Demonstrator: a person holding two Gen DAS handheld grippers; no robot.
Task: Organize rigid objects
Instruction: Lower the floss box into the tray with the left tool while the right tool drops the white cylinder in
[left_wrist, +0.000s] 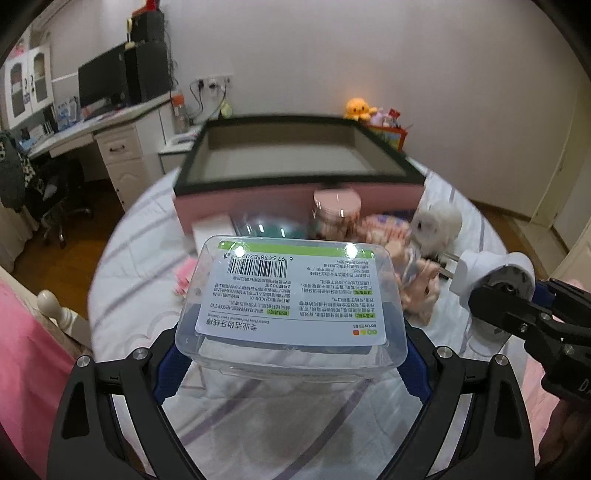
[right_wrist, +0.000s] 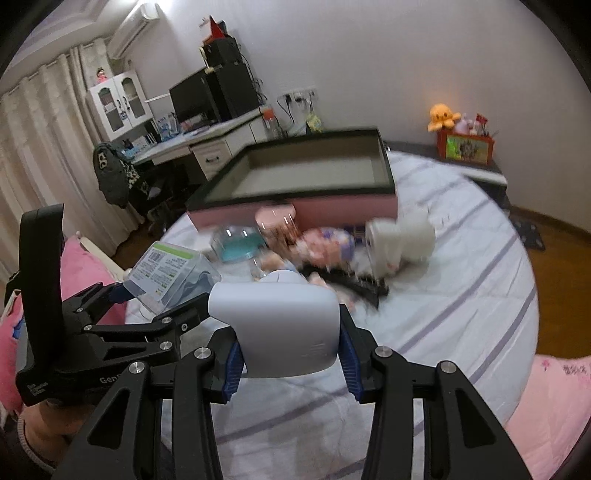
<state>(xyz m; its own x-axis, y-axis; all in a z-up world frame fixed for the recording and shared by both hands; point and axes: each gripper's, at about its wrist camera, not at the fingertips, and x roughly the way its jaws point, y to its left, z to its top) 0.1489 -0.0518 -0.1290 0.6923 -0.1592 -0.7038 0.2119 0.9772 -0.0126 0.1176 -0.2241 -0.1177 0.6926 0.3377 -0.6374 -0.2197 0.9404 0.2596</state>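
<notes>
A clear plastic floss box (left_wrist: 295, 291) with a white printed label hangs above the striped bed sheet, and my left gripper (left_wrist: 291, 354) is shut on it, blue pads pressing both of its sides. My right gripper (right_wrist: 291, 354) is shut on a white plug adapter (right_wrist: 280, 321), also lifted off the bed. The two grippers are side by side: the right gripper (left_wrist: 517, 295) shows at the right of the left wrist view, the left gripper (right_wrist: 159, 295) at the left of the right wrist view. Beyond them stands an open pink storage box (left_wrist: 295, 199) with a dark rim.
In front of the pink box lie a pink-lidded jar (left_wrist: 336, 210), a teal-lidded clear container (left_wrist: 269, 227), a white plush (left_wrist: 439, 225), pink soft toys and a black comb (right_wrist: 354, 284). A desk with a monitor (left_wrist: 99, 85) stands to the left.
</notes>
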